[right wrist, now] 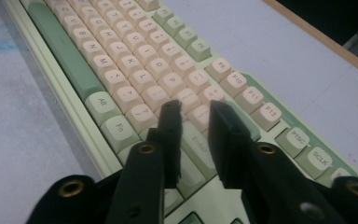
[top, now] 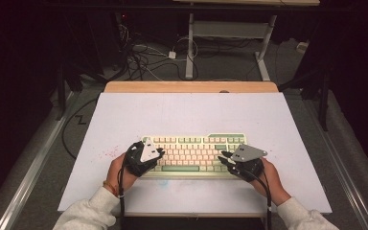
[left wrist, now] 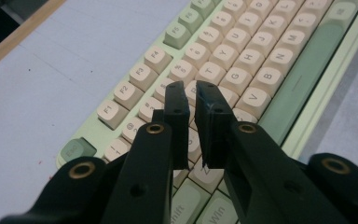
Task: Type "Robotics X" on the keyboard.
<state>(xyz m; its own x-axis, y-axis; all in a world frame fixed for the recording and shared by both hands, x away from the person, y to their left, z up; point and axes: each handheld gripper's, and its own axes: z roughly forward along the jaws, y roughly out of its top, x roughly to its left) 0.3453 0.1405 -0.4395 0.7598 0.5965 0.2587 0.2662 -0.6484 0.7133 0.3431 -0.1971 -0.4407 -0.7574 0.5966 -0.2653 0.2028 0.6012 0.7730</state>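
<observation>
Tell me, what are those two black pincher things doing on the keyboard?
A person holds a gripper in each hand over a cream and green keyboard lying on a white table. The left gripper hangs above the keys at the keyboard's left end, the right gripper above the keys near Enter at its right end. Each pair of jaws stands a little apart with nothing gripped between them.

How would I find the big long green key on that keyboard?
Start at the white table top, then go to the cream and green keyboard lying near its front edge. In its bottom row sits the long sage-green space bar, far wider than the little cream letter keys above it.
</observation>
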